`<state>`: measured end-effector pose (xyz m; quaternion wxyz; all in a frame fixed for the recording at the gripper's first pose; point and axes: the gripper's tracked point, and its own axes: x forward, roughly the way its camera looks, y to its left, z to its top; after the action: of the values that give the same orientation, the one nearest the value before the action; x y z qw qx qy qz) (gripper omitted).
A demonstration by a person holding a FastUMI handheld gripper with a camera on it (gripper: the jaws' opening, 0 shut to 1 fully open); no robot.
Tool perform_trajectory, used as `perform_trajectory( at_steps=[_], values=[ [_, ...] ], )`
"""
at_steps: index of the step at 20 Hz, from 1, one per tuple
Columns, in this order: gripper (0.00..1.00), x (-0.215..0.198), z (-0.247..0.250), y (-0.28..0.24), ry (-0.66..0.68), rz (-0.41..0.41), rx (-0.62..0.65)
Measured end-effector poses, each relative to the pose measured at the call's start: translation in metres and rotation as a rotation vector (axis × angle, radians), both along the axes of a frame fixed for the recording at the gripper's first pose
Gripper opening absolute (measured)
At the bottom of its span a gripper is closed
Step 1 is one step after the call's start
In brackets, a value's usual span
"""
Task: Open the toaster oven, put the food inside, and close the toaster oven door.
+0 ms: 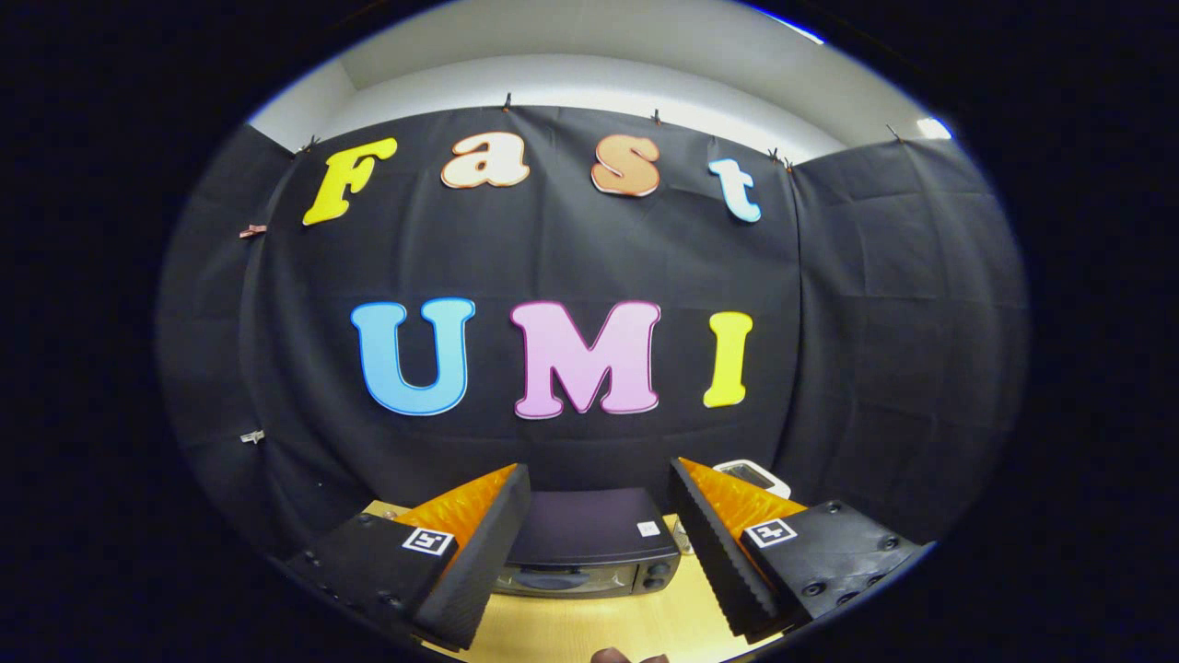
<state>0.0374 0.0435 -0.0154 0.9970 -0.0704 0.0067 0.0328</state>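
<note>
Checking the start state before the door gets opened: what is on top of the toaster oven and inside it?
The toaster oven has only a small pale sticker on top. Its inside is too dark to tell. The open claw frames it.

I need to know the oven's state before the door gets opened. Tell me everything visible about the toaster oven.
The toaster oven is a dark, boxy appliance with a flat matte top bearing a small white sticker. Its front shows a glass door, apparently shut, and two knobs at the right. It stands upright on the light wooden table, against the black cloth wall, just beyond the open gripper, untouched.
</note>
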Motion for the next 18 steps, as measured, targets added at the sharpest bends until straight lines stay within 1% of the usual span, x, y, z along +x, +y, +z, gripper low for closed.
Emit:
perform_trajectory(
  at_steps=[5,9,18],
  values=[
    [0.98,-0.021,0.026,0.008,-0.058,0.021,-0.029],
    [0.98,-0.028,0.025,0.012,-0.061,0.028,-0.032],
    [0.98,-0.029,0.022,0.023,-0.062,0.040,-0.026]
  ],
)
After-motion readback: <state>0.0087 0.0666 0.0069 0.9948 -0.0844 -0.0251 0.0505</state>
